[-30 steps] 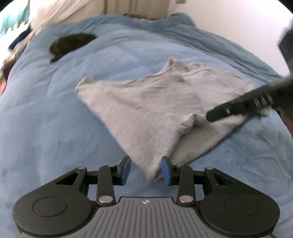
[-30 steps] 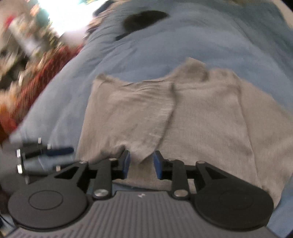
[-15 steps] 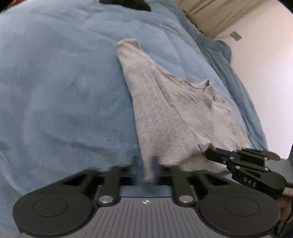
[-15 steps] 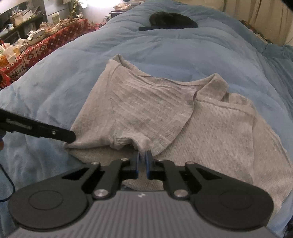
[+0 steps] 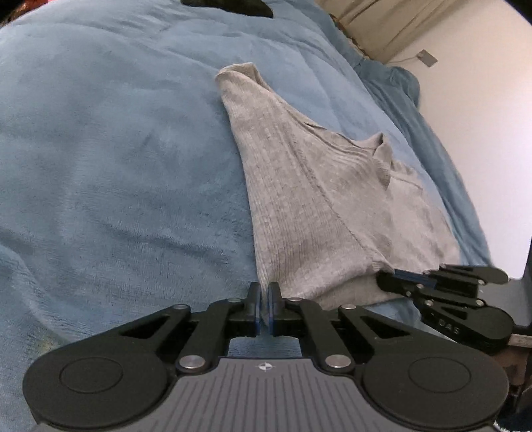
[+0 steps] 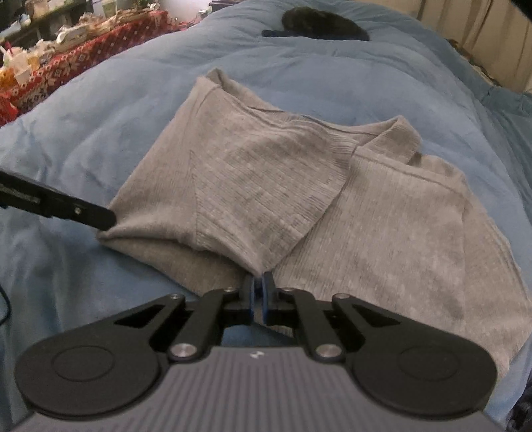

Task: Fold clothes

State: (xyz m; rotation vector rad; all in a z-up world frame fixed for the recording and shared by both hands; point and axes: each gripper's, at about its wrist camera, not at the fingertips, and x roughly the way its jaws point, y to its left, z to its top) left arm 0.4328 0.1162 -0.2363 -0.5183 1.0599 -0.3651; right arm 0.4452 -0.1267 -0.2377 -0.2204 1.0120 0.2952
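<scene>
A grey ribbed knit top (image 5: 319,206) (image 6: 382,212) lies on a blue bed cover (image 5: 116,166) (image 6: 332,76), with one side flap folded over its middle. My left gripper (image 5: 264,295) is shut on the near corner of that folded part. My right gripper (image 6: 258,288) is shut on the lower tip of the same flap. In the left wrist view the right gripper (image 5: 392,277) shows at the right edge of the cloth. In the right wrist view the left gripper's fingers (image 6: 99,216) touch the cloth's left corner.
A black garment (image 6: 319,21) (image 5: 229,6) lies at the far end of the bed. A red patterned cloth with clutter (image 6: 66,63) sits beyond the bed's left side. A white wall (image 5: 482,99) and beige curtain (image 5: 382,23) border the far right.
Both grippers have closed onto the grey top's folded flap. Each has rolled, the left more so, and sunk a little toward the cloth.
</scene>
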